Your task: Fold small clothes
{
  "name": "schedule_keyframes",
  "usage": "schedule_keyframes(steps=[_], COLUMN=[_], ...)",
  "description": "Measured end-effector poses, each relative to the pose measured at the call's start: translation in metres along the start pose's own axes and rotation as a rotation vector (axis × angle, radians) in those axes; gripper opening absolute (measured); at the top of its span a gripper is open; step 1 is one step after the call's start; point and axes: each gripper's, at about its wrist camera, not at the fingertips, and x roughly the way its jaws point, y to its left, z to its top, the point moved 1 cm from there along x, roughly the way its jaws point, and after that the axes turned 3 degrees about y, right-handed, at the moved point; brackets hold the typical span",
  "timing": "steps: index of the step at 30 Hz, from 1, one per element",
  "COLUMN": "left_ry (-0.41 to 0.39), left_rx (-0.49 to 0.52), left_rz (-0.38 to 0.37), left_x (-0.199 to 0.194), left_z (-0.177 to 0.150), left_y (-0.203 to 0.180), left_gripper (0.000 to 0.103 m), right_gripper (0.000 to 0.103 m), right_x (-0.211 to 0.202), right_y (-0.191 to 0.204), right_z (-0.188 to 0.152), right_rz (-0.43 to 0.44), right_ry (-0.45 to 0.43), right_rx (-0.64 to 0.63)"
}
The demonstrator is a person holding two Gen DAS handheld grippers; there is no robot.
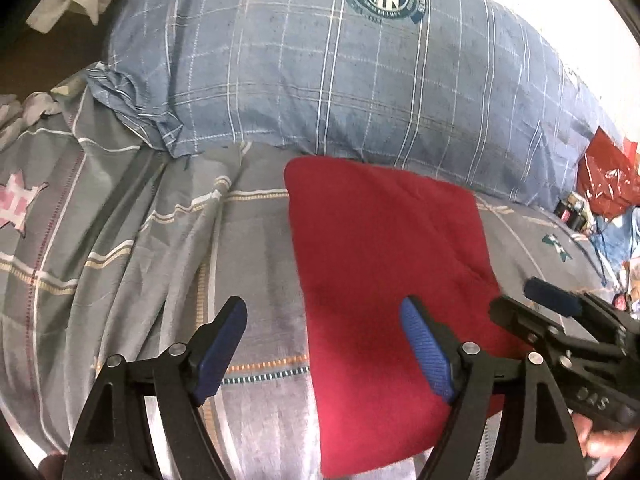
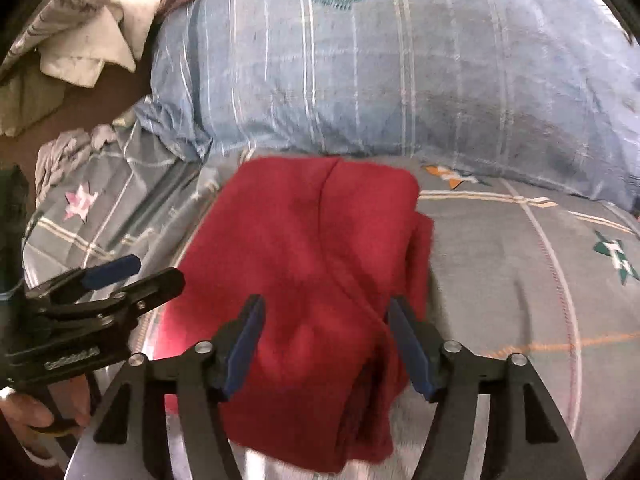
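A red garment (image 1: 384, 248) (image 2: 304, 240) lies folded into a rough rectangle on the grey patterned bed sheet (image 1: 120, 220) (image 2: 520, 260). My left gripper (image 1: 322, 308) is open over the garment's left edge, one finger over the sheet and the other over the red cloth, pinching nothing. My right gripper (image 2: 325, 304) is open just above the near part of the garment, its right finger close to the layered right edge. Each gripper shows in the other's view: the right gripper (image 1: 516, 296) at the garment's right side, the left gripper (image 2: 156, 270) at its left.
A big blue checked pillow (image 1: 320, 80) (image 2: 400, 80) lies right behind the garment. Crumpled pale cloths (image 2: 80, 48) lie at the far left. A red plastic bag (image 1: 608, 176) and small clutter sit at the bed's right. A hand (image 2: 24, 412) holds the left gripper.
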Motion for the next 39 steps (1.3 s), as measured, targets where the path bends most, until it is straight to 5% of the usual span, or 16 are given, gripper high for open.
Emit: schedule_keyframes(steps=[8,17,39], left_ry=[-0.082,-0.131,-0.140], left_rx=[0.017,0.032,0.055], left_rz=[0.010,0.004,0.043], left_x=[-0.038,-0.067,-0.070], left_z=[-0.013,-0.021,-0.018], left_y=[-0.003,-0.001,0.004], left_gripper=[0.080,0.079,0.080], right_gripper=[0.084,0.088,0.093], right_x=[-0.033,-0.045,-0.034], right_y=[0.003,0.006,0.012], right_z=[-0.012,-0.014,-0.012], right_rz=[-0.065,-0.051,-0.042], right_ry=[-0.067,-0.087,-0.059], right_rx=[0.040,0.057,0.058])
